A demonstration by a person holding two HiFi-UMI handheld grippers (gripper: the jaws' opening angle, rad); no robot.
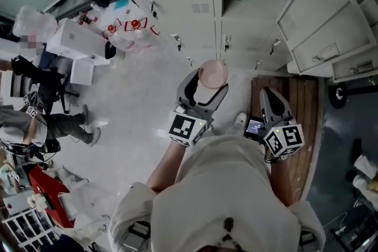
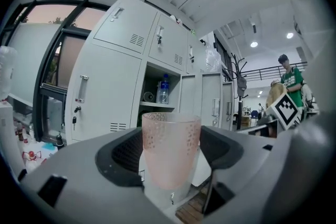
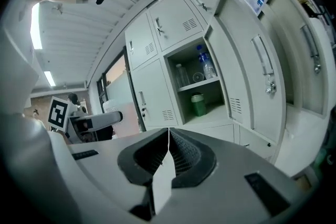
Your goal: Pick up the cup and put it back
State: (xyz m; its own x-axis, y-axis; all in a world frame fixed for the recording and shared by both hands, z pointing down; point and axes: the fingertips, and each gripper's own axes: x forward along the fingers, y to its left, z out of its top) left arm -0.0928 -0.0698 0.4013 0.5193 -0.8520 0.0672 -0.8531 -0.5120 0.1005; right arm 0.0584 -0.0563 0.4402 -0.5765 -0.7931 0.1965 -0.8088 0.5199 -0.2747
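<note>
Holding the pink cup mid-air, the left gripper's fingers could let it slip if jolted; the right gripper's fingers are pressed together, empty.

Pink frosted cup upright, clamped between left gripper jaws, open locker shelf with water bottle behind the cup

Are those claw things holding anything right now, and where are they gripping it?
The left gripper holds a pink cup upright, jaws pressing its opposite sides. The right gripper is shut and empty.
</note>
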